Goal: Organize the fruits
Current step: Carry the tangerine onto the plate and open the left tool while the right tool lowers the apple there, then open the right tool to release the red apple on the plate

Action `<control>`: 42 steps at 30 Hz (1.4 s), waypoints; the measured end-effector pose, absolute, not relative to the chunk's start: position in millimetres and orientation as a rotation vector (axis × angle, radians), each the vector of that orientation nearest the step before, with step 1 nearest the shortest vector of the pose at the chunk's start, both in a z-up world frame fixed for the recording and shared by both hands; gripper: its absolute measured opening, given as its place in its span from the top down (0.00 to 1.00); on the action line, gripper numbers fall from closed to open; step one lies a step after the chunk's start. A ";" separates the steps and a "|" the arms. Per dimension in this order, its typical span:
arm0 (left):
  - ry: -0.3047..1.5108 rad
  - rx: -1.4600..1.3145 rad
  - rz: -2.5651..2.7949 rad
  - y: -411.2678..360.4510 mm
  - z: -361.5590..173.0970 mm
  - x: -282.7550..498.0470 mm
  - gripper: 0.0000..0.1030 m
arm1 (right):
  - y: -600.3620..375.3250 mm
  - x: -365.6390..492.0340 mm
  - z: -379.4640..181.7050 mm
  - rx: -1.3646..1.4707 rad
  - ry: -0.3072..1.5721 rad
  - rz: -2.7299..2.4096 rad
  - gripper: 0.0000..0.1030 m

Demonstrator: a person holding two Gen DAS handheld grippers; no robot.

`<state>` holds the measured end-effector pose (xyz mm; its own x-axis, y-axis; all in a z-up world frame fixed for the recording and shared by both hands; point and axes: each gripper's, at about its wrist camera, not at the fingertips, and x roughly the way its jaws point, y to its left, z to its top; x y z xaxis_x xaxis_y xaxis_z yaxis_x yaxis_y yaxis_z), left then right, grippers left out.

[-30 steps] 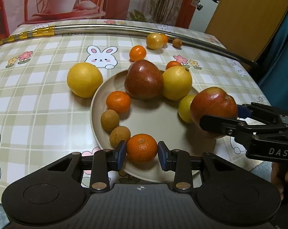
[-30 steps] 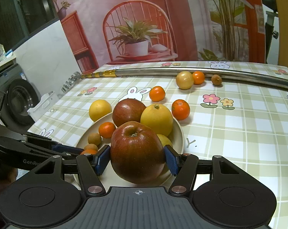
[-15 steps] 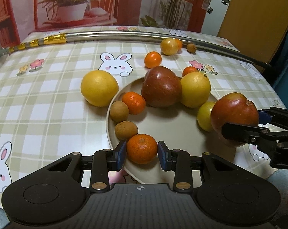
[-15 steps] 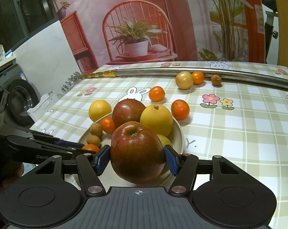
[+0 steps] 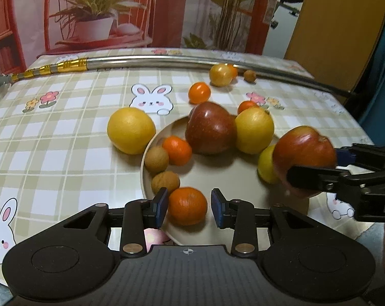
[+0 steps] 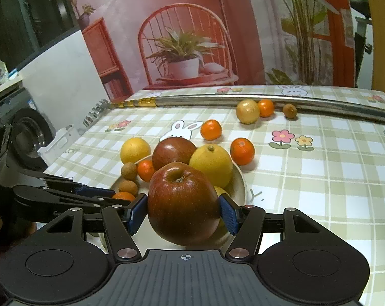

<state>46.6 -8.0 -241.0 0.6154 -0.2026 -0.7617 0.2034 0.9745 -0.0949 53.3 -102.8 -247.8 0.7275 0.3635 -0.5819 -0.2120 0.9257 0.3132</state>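
Note:
A beige plate (image 5: 228, 178) holds a red apple (image 5: 211, 131), a yellow citrus (image 5: 254, 130), a tangerine (image 5: 177, 150), two brown longans (image 5: 156, 159) and a small yellow fruit (image 5: 265, 165). My left gripper (image 5: 188, 207) stands open around a tangerine (image 5: 187, 206) at the plate's near rim, with small gaps either side. My right gripper (image 6: 183, 213) is shut on a second red apple (image 6: 183, 204) and holds it over the plate's right side; the apple also shows in the left wrist view (image 5: 304, 158).
On the checked tablecloth, a large yellow citrus (image 5: 131, 130) lies left of the plate. Two tangerines (image 6: 242, 151), (image 6: 211, 129) lie behind it. By the metal rail (image 5: 167, 62) at the back lie a yellow fruit (image 5: 221, 75), a tangerine and a longan (image 5: 250, 75).
The left gripper has drawn back and left, and its pads have come off the tangerine, which now rests on the plate's rim. The right gripper still holds the apple in about the same place.

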 end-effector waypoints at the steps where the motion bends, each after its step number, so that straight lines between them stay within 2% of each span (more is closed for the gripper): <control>1: 0.869 0.001 -0.229 -7.6 -239.8 45.6 0.63 | -102.1 53.8 -247.3 0.230 0.685 0.324 0.45; 5: 0.829 -0.015 -0.201 -3.1 -233.4 41.4 0.62 | -97.5 59.2 -246.9 0.215 0.685 0.344 0.45; 7: 0.804 -0.021 -0.163 0.9 -229.4 38.5 0.57 | -95.3 63.2 -247.0 0.214 0.682 0.359 0.45; 9: 0.777 -0.035 -0.125 6.8 -224.9 36.1 0.47 | -93.3 68.9 -247.9 0.217 0.684 0.378 0.45; 19: 0.777 -0.126 0.045 39.3 -217.1 44.2 0.46 | -63.7 100.9 -260.4 0.176 0.718 0.466 0.45; 23: 0.766 -0.142 0.061 42.4 -215.3 43.8 0.39 | -49.6 106.3 -265.8 0.135 0.733 0.498 0.45; 33: 0.783 -0.127 0.055 39.5 -220.5 42.6 0.39 | -36.6 115.5 -273.8 0.078 0.751 0.493 0.45; 42: 0.787 -0.117 0.049 36.6 -220.3 40.5 0.39 | -41.6 112.2 -271.7 0.143 0.749 0.483 0.42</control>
<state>40.5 36.6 -220.3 0.7052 0.0005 -0.7091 -0.0881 0.9923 -0.0870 112.2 -41.6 -271.7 0.6291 0.4702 -0.6190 -0.3702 0.8814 0.2933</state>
